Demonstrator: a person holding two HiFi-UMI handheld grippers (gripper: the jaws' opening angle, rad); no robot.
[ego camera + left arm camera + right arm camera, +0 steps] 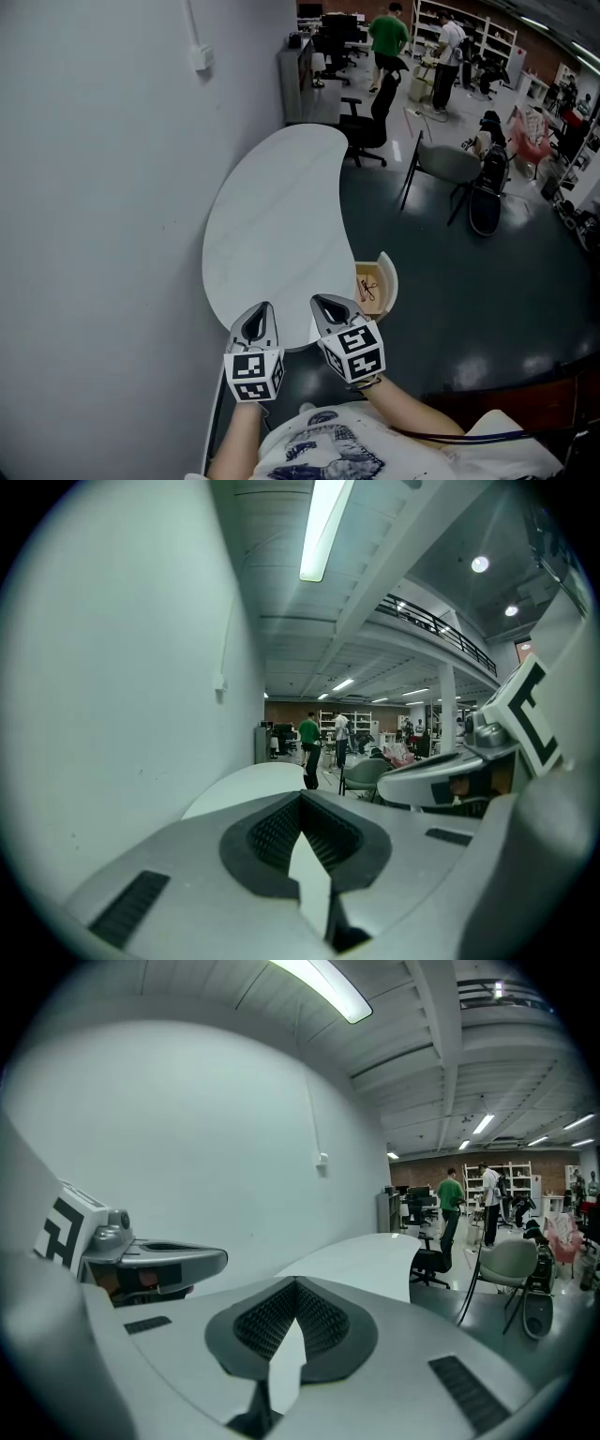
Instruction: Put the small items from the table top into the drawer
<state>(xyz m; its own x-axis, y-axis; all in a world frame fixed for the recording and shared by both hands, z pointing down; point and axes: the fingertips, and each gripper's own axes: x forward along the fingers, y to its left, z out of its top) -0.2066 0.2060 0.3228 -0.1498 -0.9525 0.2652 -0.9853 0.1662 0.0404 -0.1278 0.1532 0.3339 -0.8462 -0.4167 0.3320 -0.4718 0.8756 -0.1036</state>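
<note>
The white kidney-shaped table point(272, 216) has a bare top, with no small items visible on it. An open drawer point(386, 281) sticks out from its right side, and small dark items point(367, 287) lie inside. Both grippers hover side by side over the table's near edge. My left gripper point(263, 308) is shut with nothing in it, its tips meeting in the left gripper view point(301, 799). My right gripper point(320, 300) is also shut and empty point(295, 1283), just left of the drawer. Each gripper shows in the other's view: the right gripper point(441, 778), the left gripper point(155, 1260).
A grey wall point(103, 187) runs along the table's left side. A black office chair point(367, 122) stands at the table's far end, with a grey chair point(448, 167) and a dark bag point(487, 192) to the right. Two people point(388, 36) stand far back by the shelves.
</note>
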